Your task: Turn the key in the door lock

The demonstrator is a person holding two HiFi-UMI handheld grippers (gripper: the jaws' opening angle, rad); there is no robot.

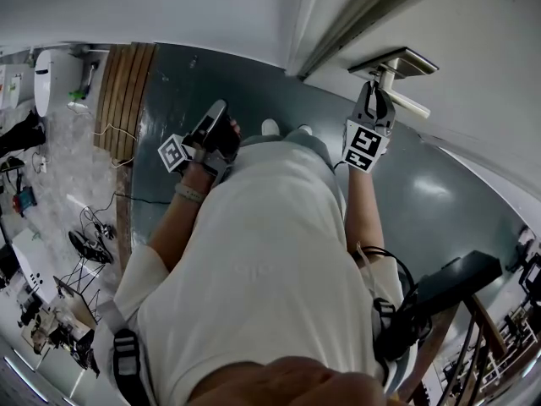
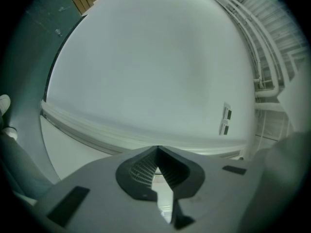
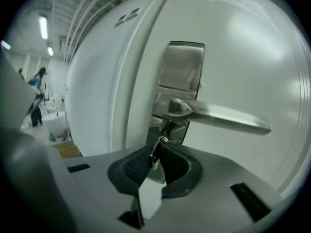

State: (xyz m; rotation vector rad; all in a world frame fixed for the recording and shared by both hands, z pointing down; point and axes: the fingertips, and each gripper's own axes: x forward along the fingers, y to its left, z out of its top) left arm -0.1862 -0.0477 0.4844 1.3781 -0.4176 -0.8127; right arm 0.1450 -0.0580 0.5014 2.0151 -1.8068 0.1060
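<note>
The steel lock plate (image 3: 181, 72) with its lever handle (image 3: 221, 116) is mounted on the white door (image 3: 252, 47). A small metal key (image 3: 155, 155) sticks out below the lever, and my right gripper (image 3: 156, 148) is shut on its head with the pads pressing both sides. From the head view, the right gripper (image 1: 375, 91) reaches up under the handle (image 1: 396, 64). My left gripper (image 1: 218, 115) is held low at the left, away from the door lock. It faces a plain white wall, and the left gripper (image 2: 156, 152) has its tips together with nothing between them.
The floor (image 1: 211, 83) is dark green, with a wooden strip (image 1: 127, 83) at the left. Cables and equipment (image 1: 84, 244) lie along the left side. A black stand (image 1: 448, 290) is at the lower right. A person (image 3: 36, 89) stands far off in the hall.
</note>
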